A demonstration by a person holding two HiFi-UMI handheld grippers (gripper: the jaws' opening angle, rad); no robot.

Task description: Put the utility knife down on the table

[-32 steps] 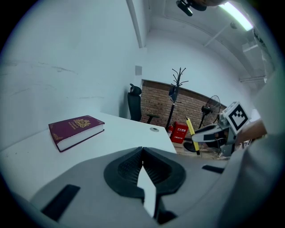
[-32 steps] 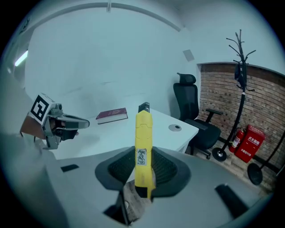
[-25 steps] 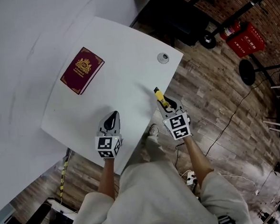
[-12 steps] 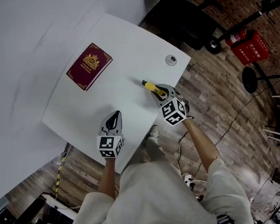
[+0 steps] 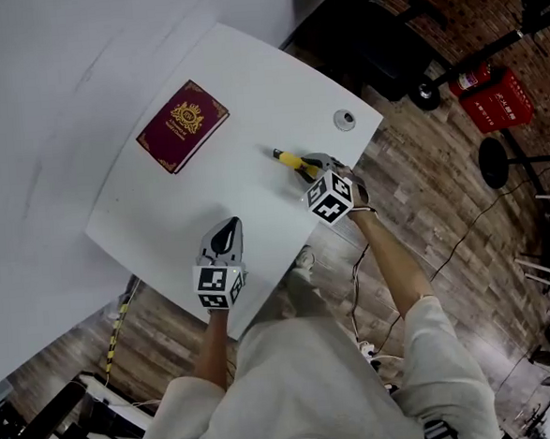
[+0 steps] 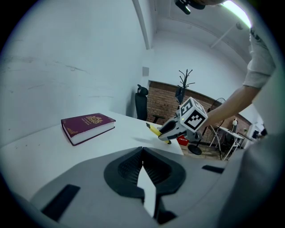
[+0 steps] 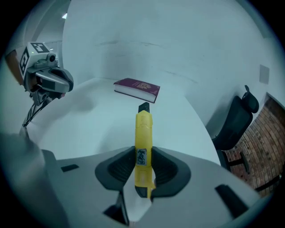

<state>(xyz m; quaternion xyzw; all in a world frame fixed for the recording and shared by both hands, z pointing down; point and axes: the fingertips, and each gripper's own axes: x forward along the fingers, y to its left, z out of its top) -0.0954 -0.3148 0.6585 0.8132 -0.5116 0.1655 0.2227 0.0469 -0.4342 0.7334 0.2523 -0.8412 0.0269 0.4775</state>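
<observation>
Across the white table (image 5: pixel 247 84) with its maroon book (image 5: pixel 182 126), the right gripper (image 5: pixel 311 166) now reaches further in from the edge and tips lower than a second ago, while the left gripper (image 5: pixel 225 236) hovers with jaws pressed together on nothing. Pinched between the right jaws, the yellow utility knife (image 5: pixel 289 157) hangs close over the tabletop, so the lowering looks nearly done. Next should come a last small descent, then spreading the jaws.

Book (image 5: pixel 182 126) cover, beyond left tongs (image 5: pixel 225 229): gold lettering, unreadable.
Sticker on utility knife (image 7: pixel 143 129), between right tongs (image 7: pixel 142 154): print illegible.
</observation>
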